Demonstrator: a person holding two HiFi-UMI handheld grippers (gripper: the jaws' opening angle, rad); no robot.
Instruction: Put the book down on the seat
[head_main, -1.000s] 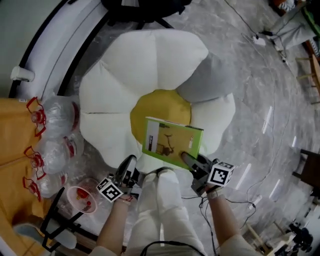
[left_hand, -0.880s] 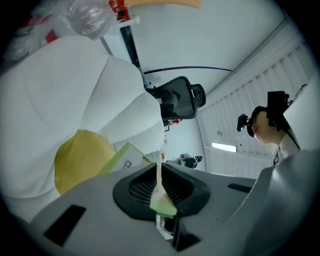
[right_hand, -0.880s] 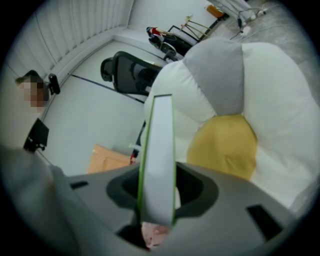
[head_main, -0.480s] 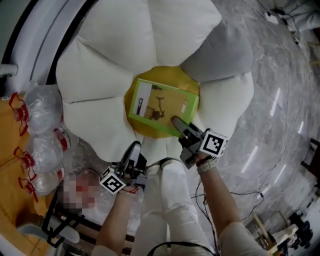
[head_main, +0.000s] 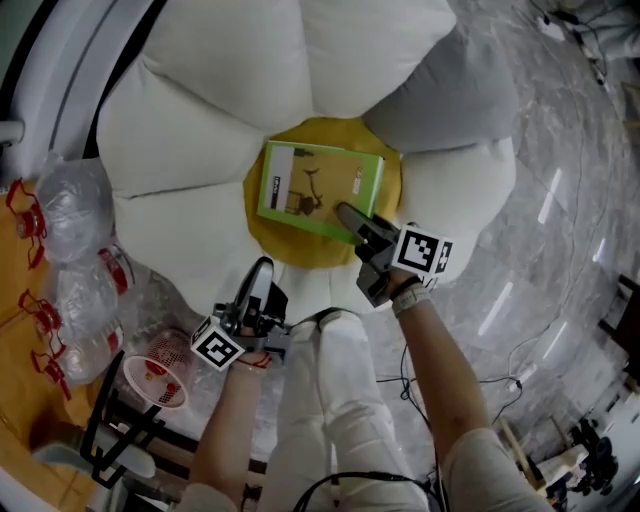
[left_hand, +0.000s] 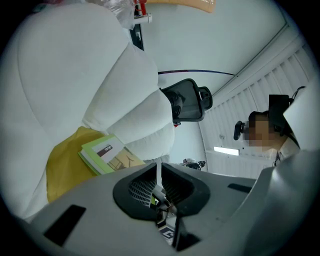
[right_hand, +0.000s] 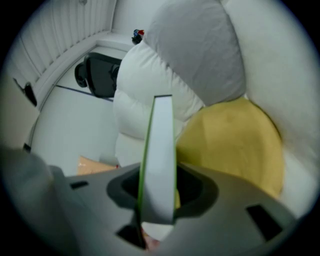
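Book (head_main: 318, 190), thin and green-covered, lies level over the yellow centre (head_main: 300, 250) of a flower-shaped seat (head_main: 200, 120), its near edge pinched by the right tool (head_main: 352, 222). The head view does not settle whether it already rests on the cushion or hangs just above it. In the right gripper view the jaws of that tool (right_hand: 157, 200) clamp the pale page edge.

The left tool (head_main: 262, 275) hangs back beside the person's white-trousered leg (head_main: 330, 380), well apart from the book, its jaws pressed together on nothing.

The book looks light and fairly stiff. Held by one edge it may droop at the far end, and a smooth cover could slip, so a grip near a bound edge seems safest. The padded seat should take it softly.

A grey petal (head_main: 445, 100) flanks the centre. Clear bottles with red caps (head_main: 65, 210) crowd the seat's left side, and cables trail over the marble floor (head_main: 560, 200). None of these appears to stand in the way.
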